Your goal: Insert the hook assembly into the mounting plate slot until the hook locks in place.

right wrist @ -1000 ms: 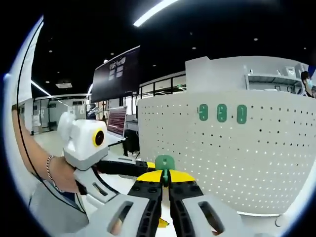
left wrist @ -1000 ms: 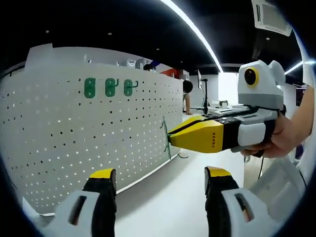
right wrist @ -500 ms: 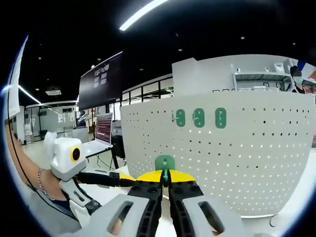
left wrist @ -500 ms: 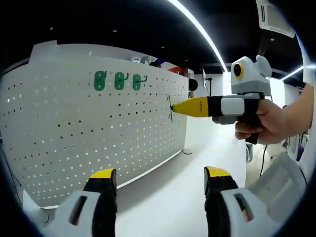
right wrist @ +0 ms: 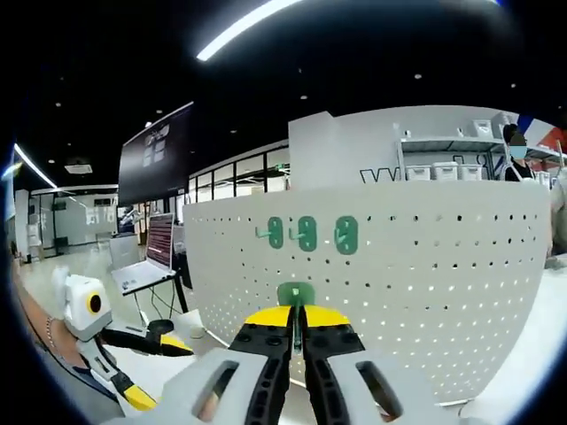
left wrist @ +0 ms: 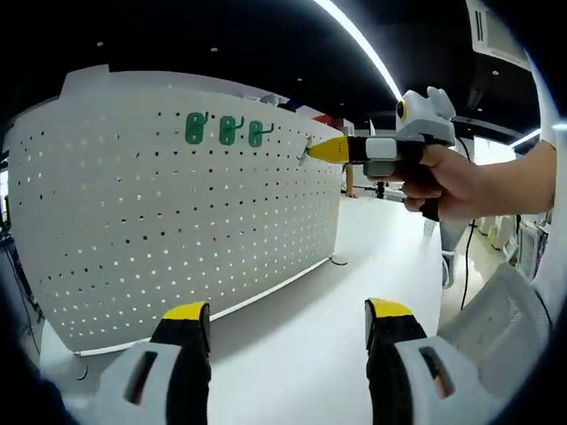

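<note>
A white pegboard [left wrist: 159,212] stands upright on the white table, with three green hooks [left wrist: 227,130] in a row near its top. My right gripper [left wrist: 312,152], held by a hand, comes in from the right at the height of that row. It is shut on a green hook assembly [left wrist: 304,156] close to the board's right part. In the right gripper view the right gripper [right wrist: 295,314] pinches the green hook plate [right wrist: 295,293] just below the three hooks [right wrist: 307,233] on the pegboard [right wrist: 425,266]. My left gripper [left wrist: 288,319] is open and holds nothing, low over the table; the left gripper [right wrist: 155,367] is also at lower left.
The white table [left wrist: 292,354] runs in front of the board, whose foot [left wrist: 335,260] rests on it. A laptop [right wrist: 142,270] and a dark screen [right wrist: 155,155] stand at the left. Shelves with boxes [right wrist: 443,168] rise behind the board. A white chair [left wrist: 496,314] is at the right.
My right gripper has risen with the green hook and moved closer to the pegboard, up to the level of the three hooks. The left gripper has stayed open and low.
</note>
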